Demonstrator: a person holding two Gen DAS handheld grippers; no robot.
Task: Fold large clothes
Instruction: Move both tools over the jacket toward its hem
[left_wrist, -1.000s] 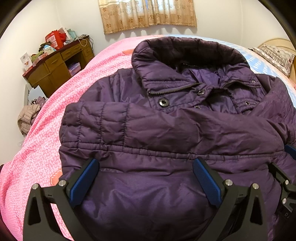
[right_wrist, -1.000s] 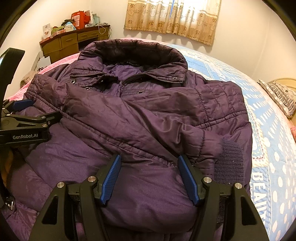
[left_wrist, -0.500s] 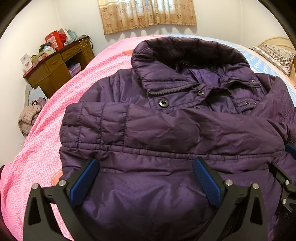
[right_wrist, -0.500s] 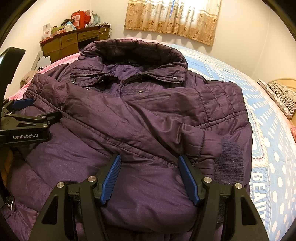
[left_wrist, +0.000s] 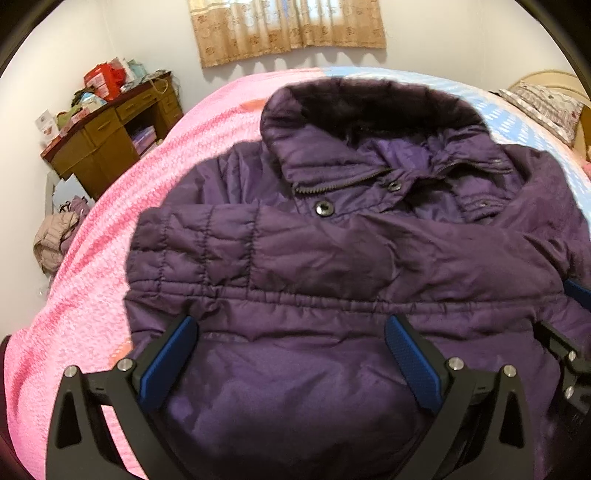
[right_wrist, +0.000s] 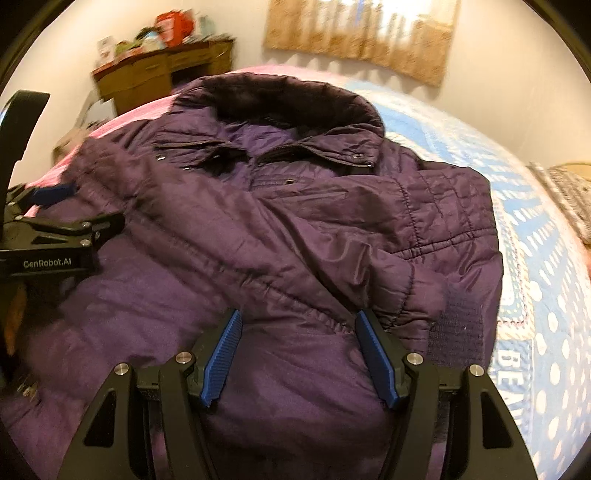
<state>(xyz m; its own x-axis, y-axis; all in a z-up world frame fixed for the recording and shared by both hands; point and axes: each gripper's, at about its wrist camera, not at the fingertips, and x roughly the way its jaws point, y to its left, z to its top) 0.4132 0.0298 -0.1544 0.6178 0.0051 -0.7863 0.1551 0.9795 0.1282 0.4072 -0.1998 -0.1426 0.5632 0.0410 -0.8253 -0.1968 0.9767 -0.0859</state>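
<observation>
A large dark purple quilted jacket (left_wrist: 332, 258) lies front up on the bed, collar at the far end, both sleeves folded across its chest. It also fills the right wrist view (right_wrist: 295, 240). My left gripper (left_wrist: 291, 354) is open, its blue pads wide apart over the jacket's lower part near its left side. My right gripper (right_wrist: 297, 354) is open over the lower part near the right side, close to a dark knit cuff (right_wrist: 461, 325). The left gripper also shows at the left edge of the right wrist view (right_wrist: 55, 236). Neither gripper holds cloth.
The bed has a pink cover (left_wrist: 110, 266) on the left and a blue dotted cover (right_wrist: 535, 277) on the right. A cluttered brown desk (left_wrist: 107, 136) stands by the far left wall. A pillow (left_wrist: 546, 107) lies far right. A curtain (left_wrist: 288, 29) hangs behind.
Both grippers have lifted and tilted slightly; the right wrist view has shifted and is blurred by motion. The jacket lies as before. Both grippers stay open.
</observation>
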